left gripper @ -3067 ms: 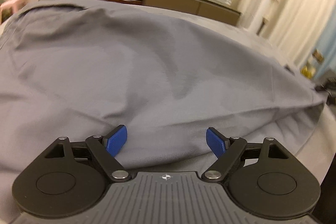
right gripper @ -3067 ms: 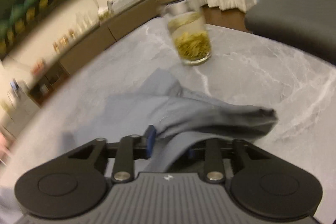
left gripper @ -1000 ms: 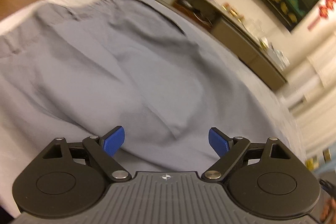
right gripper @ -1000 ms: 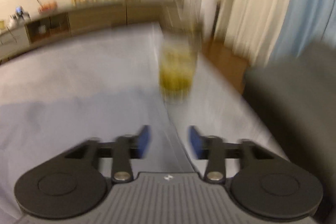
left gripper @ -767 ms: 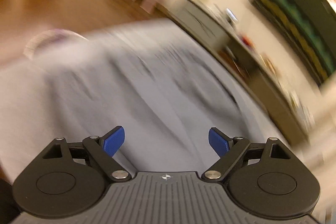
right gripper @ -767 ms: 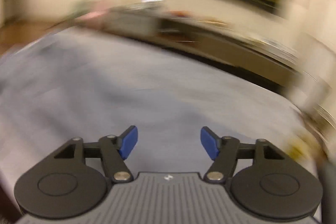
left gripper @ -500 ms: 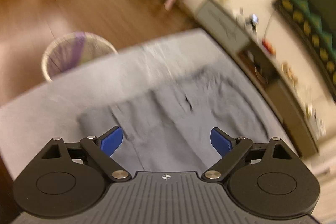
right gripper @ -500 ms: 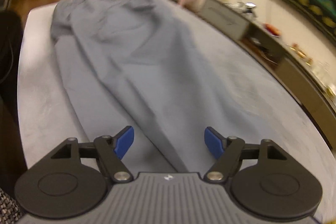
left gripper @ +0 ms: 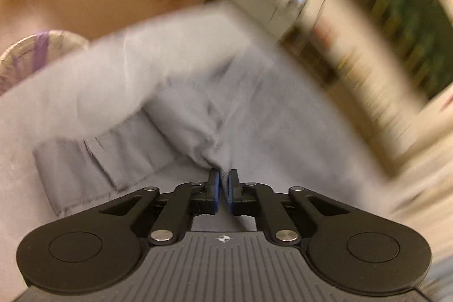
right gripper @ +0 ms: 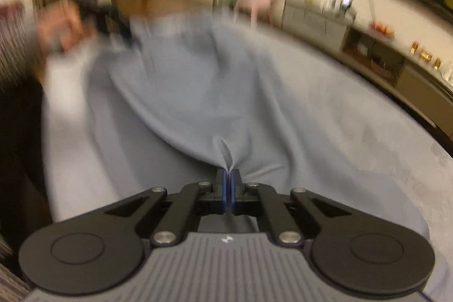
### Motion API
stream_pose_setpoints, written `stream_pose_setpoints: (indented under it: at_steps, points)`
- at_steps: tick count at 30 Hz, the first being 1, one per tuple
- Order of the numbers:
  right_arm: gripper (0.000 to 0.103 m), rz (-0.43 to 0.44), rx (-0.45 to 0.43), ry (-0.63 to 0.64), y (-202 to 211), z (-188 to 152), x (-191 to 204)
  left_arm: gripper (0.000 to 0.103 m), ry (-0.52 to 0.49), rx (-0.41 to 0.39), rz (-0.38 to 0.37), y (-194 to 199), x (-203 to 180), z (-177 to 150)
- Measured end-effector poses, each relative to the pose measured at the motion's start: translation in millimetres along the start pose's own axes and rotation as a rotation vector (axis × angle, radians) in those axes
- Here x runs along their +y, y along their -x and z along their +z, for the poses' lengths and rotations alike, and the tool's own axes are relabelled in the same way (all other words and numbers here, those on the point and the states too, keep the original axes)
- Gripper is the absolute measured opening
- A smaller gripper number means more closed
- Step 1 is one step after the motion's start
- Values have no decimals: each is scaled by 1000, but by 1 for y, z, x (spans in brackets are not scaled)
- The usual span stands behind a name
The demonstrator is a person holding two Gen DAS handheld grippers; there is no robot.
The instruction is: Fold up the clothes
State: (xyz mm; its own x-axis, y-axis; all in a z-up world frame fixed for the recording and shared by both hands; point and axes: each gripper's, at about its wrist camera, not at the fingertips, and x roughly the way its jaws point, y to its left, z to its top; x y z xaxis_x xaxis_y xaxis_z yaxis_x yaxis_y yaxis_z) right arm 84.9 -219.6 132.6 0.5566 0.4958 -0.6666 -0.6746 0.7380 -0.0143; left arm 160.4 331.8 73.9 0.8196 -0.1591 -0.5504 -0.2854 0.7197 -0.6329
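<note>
Through the left wrist camera, my left gripper (left gripper: 222,184) has its jaws clenched on a pinch of the grey garment (left gripper: 215,104), with the cloth bunched into a small peak right at the blue pads (left gripper: 215,186). Ahead of the jaws the fabric spreads over the table (left gripper: 17,160); ahead and to the left lies a flat banded edge, possibly a waistband, though the blur keeps me from being sure. A woven basket (left gripper: 34,47) sits on the floor far off to the left.

Through the right wrist camera, my right gripper (right gripper: 228,190) is likewise clamped on the grey garment (right gripper: 198,92), a thin fold standing up just ahead of the pads. From there the cloth fans forward across the table (right gripper: 368,137).

I judge this fabric light, thin and limp: it drapes, creases readily and will sag between my two holds. It looks smooth, so a shallow pinch may slip; hems or the banded edge would give firmer purchase.
</note>
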Motion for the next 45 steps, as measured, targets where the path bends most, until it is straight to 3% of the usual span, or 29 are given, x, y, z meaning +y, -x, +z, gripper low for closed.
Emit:
stream_pose_setpoints:
  at_steps: [1,2,4,7,8,10,11,12,13,16,18,19,20,22,23,25,26,27,28,30,32,34,37,39,40,41,43,45]
  points:
    - [2,0,-25,9,15,-5,3,0,55,-86,-55,26,12,7]
    - [2,-4,-44,25,29,-10,8,0,101,-122,-60,40,25,7]
    - [2,-82,74,155,16,-31,24,0,133,-79,10,39,44,-1]
    - [5,-94,197,239,-17,-55,37,0,175,-6,63,34,59,-13]
    - [8,-87,195,228,-21,-54,38,8,170,10,59,32,55,-16]
    - [18,-81,167,212,-23,-49,41,48,143,41,63,26,41,-21]
    - [28,-79,146,207,-23,-45,43,83,119,55,75,22,32,-23]
    - [33,-74,134,214,-22,-42,46,100,85,68,101,14,22,-27]
    - [39,-76,133,220,-24,-41,48,101,50,81,127,7,12,-30]
    - [39,-80,132,238,-30,-38,54,89,1,149,157,-24,-7,-36]
    - [39,-83,132,250,-33,-37,58,20,3,200,167,-48,-10,-37]
    - [38,-87,129,245,-35,-38,59,16,-4,211,160,-54,-11,-36]
    - [38,-91,127,240,-36,-38,60,4,-22,207,141,-58,-12,-35]
    - [36,-93,122,231,-38,-37,59,0,-34,186,66,-55,-12,-24]
    - [34,-94,120,227,-39,-37,59,0,-25,138,-16,-40,-11,-15]
    - [25,-82,116,226,-40,-36,61,0,18,-14,-207,17,0,2]
    - [25,-70,113,230,-39,-36,63,0,41,-104,-283,53,11,3]
    - [25,-58,110,233,-39,-35,66,0,64,-154,-306,75,25,2]
    - [25,-46,107,236,-38,-35,68,0,88,-155,-265,79,41,-3]
    - [27,-22,101,243,-37,-34,72,0,175,-36,-116,59,73,-10]
    - [28,0,97,250,-37,-33,77,0,246,10,-52,47,90,-16]
    - [28,-6,123,246,-55,-27,78,1,232,-12,-25,50,89,-21]
    - [28,-3,122,239,-63,-21,82,25,170,9,2,49,78,-22]
    - [36,-19,119,236,-63,-21,83,78,128,23,79,37,67,-24]
    - [38,-27,117,235,-64,-20,83,85,96,35,114,29,61,-24]
    - [39,-37,120,240,-66,-20,83,83,51,54,139,20,55,-24]
    - [39,-44,130,243,-72,-20,86,1,-53,78,136,13,43,-24]
    - [37,-56,129,253,-73,-19,90,0,-24,-9,-41,44,48,-22]
